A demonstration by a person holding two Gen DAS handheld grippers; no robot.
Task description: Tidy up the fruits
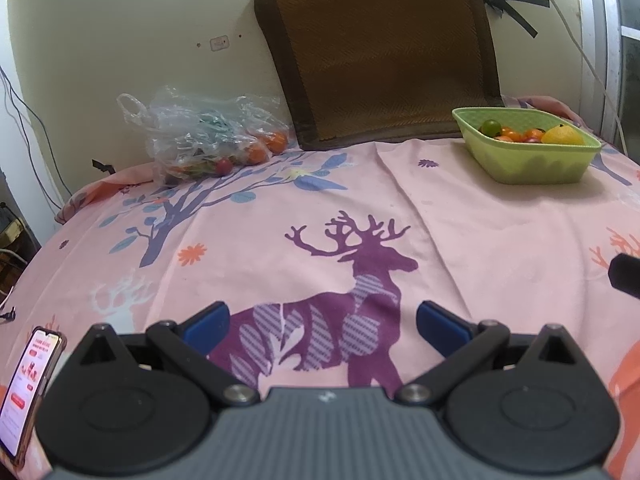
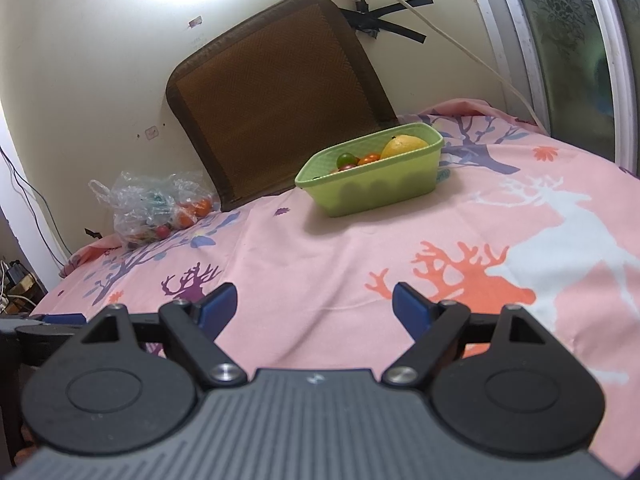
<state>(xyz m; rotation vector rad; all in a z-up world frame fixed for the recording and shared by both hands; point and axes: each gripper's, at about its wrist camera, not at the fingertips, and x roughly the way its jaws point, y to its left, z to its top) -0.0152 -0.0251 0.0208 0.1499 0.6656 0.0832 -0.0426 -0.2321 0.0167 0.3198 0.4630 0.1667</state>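
Both grippers hover low over the pink sheet [image 1: 480, 216], jaws apart and empty.
Left gripper [image 1: 322, 322], right gripper [image 2: 315, 307]; green basket [image 2: 376, 184] holds small fruits, plastic bag [image 1: 200, 136] holds more.

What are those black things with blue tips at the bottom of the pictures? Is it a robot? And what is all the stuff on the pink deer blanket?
It is not a robot. A person holds two pinching tools, one in each hand, and each tool has a camera looking along its fingers. One picture comes from the left gripper, the other from the right gripper. The blue tips are the fingers. Both grippers are open and hold nothing.

On the pink sheet sits a green basket with small fruits inside, including a big yellow fruit. By the wall lies a clear plastic bag with more fruit. A brown cushion leans on the wall behind, and a phone lies near the left gripper.
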